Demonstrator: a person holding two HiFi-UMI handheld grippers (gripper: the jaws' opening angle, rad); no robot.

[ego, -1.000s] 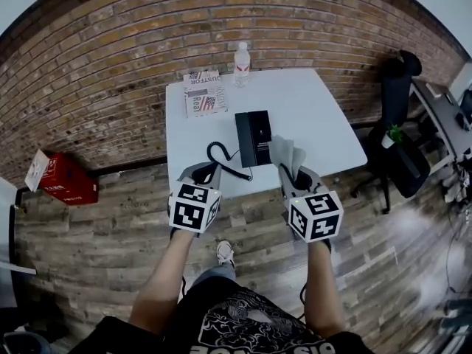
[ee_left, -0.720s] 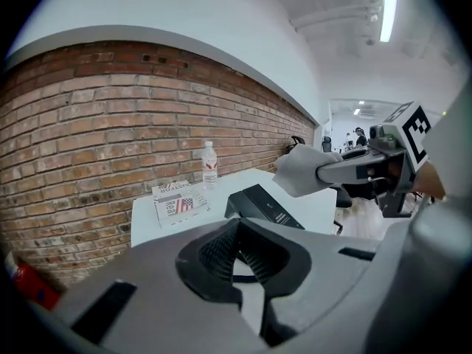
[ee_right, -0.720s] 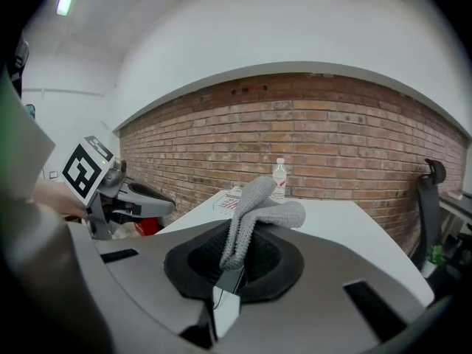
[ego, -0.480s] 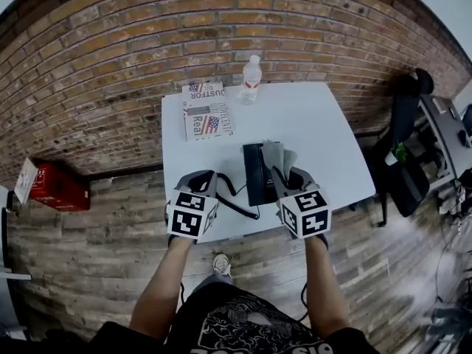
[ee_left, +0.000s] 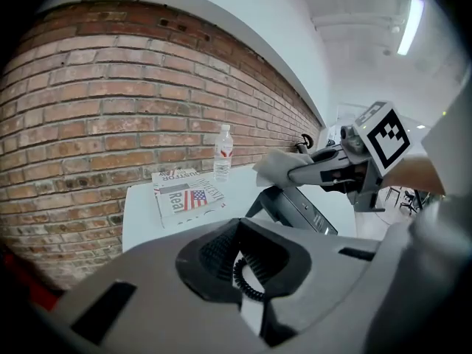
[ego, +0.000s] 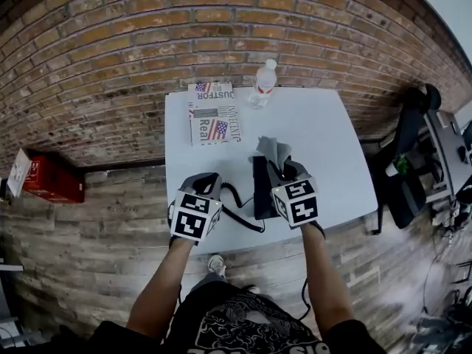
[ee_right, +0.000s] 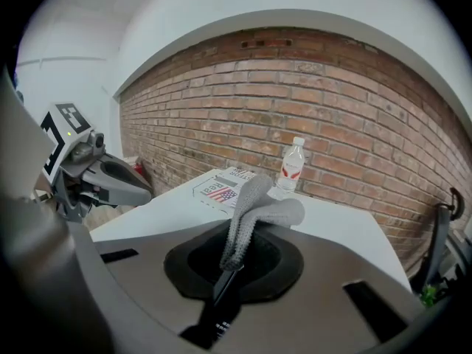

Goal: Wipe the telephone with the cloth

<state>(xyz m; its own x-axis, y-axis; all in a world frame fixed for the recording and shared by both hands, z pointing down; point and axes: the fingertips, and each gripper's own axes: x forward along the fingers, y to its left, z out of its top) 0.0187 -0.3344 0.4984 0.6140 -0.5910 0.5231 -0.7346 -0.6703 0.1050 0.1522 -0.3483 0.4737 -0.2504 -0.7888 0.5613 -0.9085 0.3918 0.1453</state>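
Brick wall (ego: 110, 50) behind, white table (ego: 332, 131) below. Telephone (ego: 259, 190) near table's front edge, just under my right gripper (ego: 282, 169), which pinches cloth (ego: 273, 151) by one end, rest flopping loose. My left gripper (ego: 209, 178): narrow slit, empty, coiled cord (ego: 240, 211) showing through.

Risks:
- phone unheld, may skid under wipe
- cord may snag left jaws
- cloth may slip from small bite

Handset and keys hidden by right gripper. Can't tell if cloth touches phone.
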